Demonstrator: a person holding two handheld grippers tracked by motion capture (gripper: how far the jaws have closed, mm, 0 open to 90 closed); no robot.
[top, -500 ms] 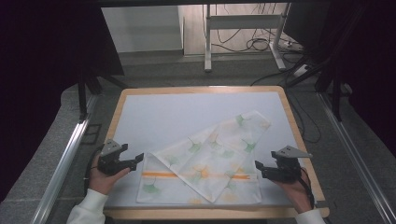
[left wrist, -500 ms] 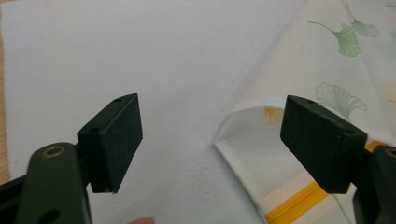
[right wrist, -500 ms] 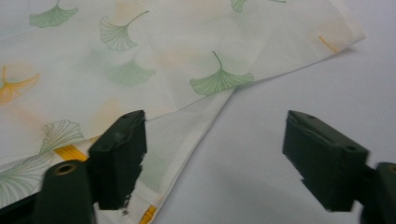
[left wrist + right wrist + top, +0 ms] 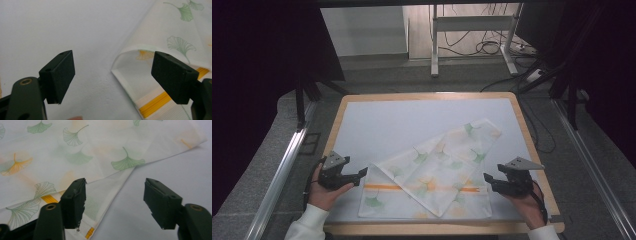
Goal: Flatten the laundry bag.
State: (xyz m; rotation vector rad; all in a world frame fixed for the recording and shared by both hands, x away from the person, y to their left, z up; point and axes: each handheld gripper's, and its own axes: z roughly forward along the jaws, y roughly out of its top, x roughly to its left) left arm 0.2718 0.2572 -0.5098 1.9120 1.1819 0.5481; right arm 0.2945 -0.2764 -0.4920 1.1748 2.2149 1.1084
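L gripper [image 4: 362,174] jaws wide, nr cloth [image 4: 432,170] edge | R gripper [image 4: 486,179] same | mat [image 4: 387,120] bare beyond

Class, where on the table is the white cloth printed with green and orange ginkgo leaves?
In the high view the white leaf-printed cloth lies folded near the white table's front edge, between the open left gripper and right gripper.

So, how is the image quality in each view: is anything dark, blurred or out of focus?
High view: the board is evenly lit with soft shadows, the surroundings are nearly black, and the cloth looks pale. Left gripper view: the jaws are slightly soft, the cloth fold sharper. Right gripper view: the leaf print is clear, the far cloth corner washed out.
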